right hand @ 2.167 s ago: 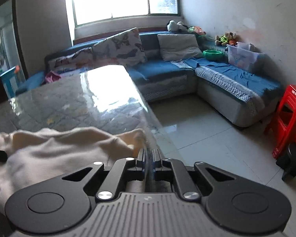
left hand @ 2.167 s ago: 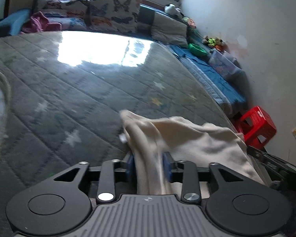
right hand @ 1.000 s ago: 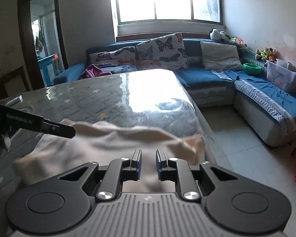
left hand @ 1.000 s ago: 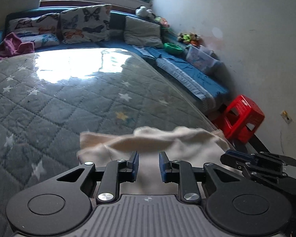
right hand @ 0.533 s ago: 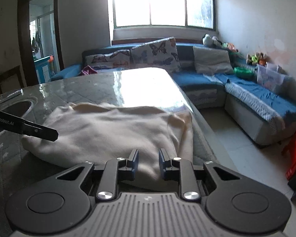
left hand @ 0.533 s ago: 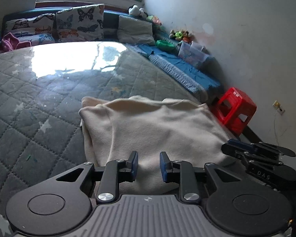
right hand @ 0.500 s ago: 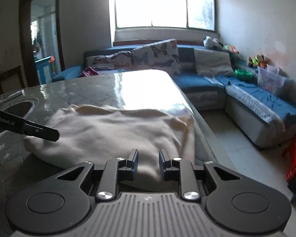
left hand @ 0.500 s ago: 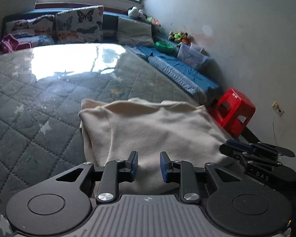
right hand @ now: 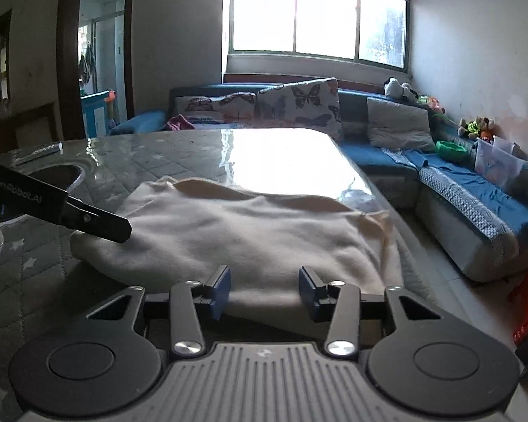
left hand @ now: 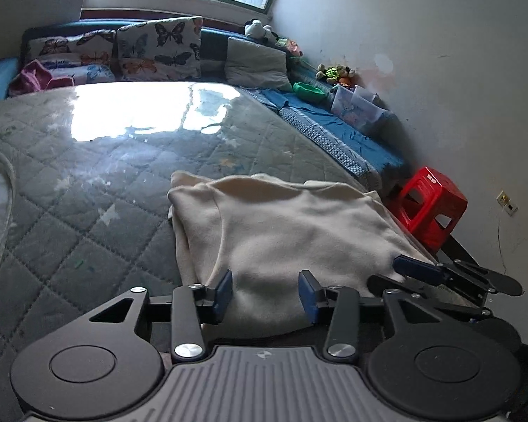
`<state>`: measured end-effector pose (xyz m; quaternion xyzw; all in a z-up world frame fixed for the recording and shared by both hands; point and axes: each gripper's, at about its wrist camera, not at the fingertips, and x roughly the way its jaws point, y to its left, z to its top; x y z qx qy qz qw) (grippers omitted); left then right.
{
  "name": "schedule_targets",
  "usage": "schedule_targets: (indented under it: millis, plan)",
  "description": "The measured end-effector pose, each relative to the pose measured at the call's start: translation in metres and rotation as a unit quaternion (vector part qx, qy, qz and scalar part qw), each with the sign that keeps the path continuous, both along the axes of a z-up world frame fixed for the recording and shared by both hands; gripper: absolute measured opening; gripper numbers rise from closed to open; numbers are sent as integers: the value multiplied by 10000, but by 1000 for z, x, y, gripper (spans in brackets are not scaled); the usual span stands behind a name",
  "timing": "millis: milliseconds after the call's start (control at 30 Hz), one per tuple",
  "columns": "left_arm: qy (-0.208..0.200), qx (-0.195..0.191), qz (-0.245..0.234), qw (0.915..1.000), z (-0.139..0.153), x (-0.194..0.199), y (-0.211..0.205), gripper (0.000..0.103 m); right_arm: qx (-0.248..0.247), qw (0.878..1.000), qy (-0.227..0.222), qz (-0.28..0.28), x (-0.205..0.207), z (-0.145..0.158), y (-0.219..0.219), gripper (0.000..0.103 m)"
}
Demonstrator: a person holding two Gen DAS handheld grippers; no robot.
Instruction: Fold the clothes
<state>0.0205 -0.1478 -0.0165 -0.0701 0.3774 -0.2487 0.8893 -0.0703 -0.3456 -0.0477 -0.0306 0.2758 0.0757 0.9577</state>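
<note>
Only the left claw [left hand: 265,293] view shows the red stool [left hand: 427,205].

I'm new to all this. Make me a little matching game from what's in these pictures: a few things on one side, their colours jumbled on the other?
Things:
1. garment
2. stool
3. bowl on the sofa
4. left gripper finger pads

Colours:
A. green
B. blue
C. cream
D. red

Pairs: 1-C, 2-D, 3-A, 4-B
</note>
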Motion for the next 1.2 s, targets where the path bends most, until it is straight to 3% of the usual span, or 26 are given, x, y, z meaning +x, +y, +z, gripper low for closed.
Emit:
schedule_targets:
  millis: [133,300,433,500,633,1200]
  plan:
    - [-18,1,42,10000,3,-7,3,59,28,9999,-36,-106,0,-3,4,58]
    - [-8,16,204,9998,5,-12,12,74,85,9998,-125,-120,-8,3,8,85]
    - [15,61,271,9996,3,-17,17,89,87,9996,-190,-185,-14,5,15,94]
    - [19,80,290,9995,2,-19,19,93,74,9993,-242,-277,-17,6,18,103]
    - [-42,112,331,9994,4,-26,23,103,32,9984,-359,-427,-23,10,23,103]
    - [-104,519,431,9977,1,-47,30,103,231,9970,-221,-705,-41,6,30,103]
